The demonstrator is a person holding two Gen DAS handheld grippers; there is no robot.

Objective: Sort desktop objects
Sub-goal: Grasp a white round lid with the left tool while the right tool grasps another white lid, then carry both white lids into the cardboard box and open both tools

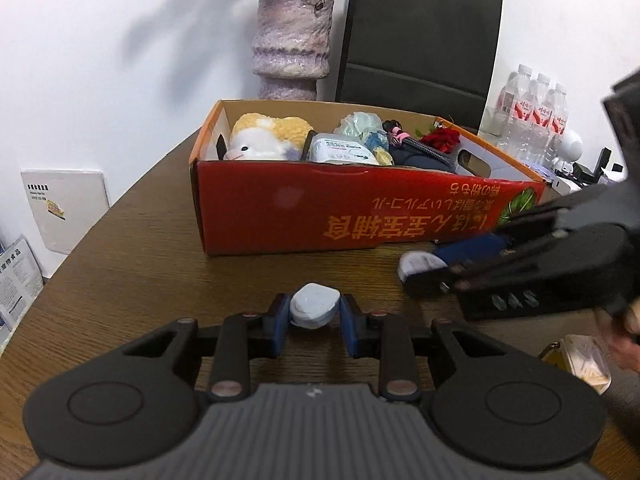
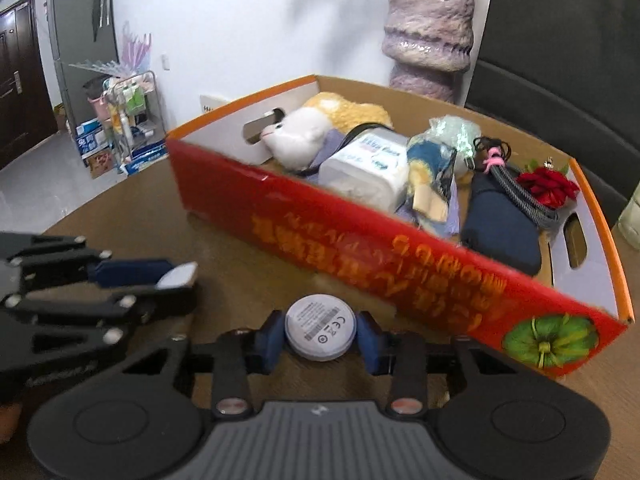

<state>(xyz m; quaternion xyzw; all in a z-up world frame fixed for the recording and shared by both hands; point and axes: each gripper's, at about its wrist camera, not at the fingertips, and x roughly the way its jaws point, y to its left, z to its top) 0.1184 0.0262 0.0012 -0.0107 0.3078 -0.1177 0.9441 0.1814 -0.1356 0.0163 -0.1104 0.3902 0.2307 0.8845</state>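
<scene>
Left gripper (image 1: 315,320): we see its blue pads clamped on a pale blue-grey eraser-like lump (image 1: 314,309), held just above the wooden table (image 1: 140,264), in front of the box's red wall.
Right gripper (image 2: 320,334): we find its blue pads closed against both sides of a round white disc (image 2: 320,333), whose upturned face carries a barcode and small printed marks.
Where the grippers stand: in the right wrist view the left gripper (image 2: 176,280) shows at the left edge, near the right one; its tip there is blurred.
Red cardboard box (image 1: 360,204): it stands open on the table, beyond both grippers, with orange rims and yellow lettering upside down on its near wall.
Box contents, left to right: we count a yellow and white plush toy (image 1: 264,138), a white tissue pack (image 1: 340,150), a crumpled pale green wrapper (image 1: 358,124), a dark navy pouch (image 2: 500,226) with a grey braided cord (image 2: 524,192) across it, and a red fabric rose (image 2: 548,188) at the far right end.
Behind the box: a purple-grey textured vase (image 1: 292,44) with stems, and a black paper bag (image 1: 420,40) with a green binder clip at its top.
Far right of the left wrist view: we see shrink-wrapped water bottles (image 1: 532,116) against the wall.
</scene>
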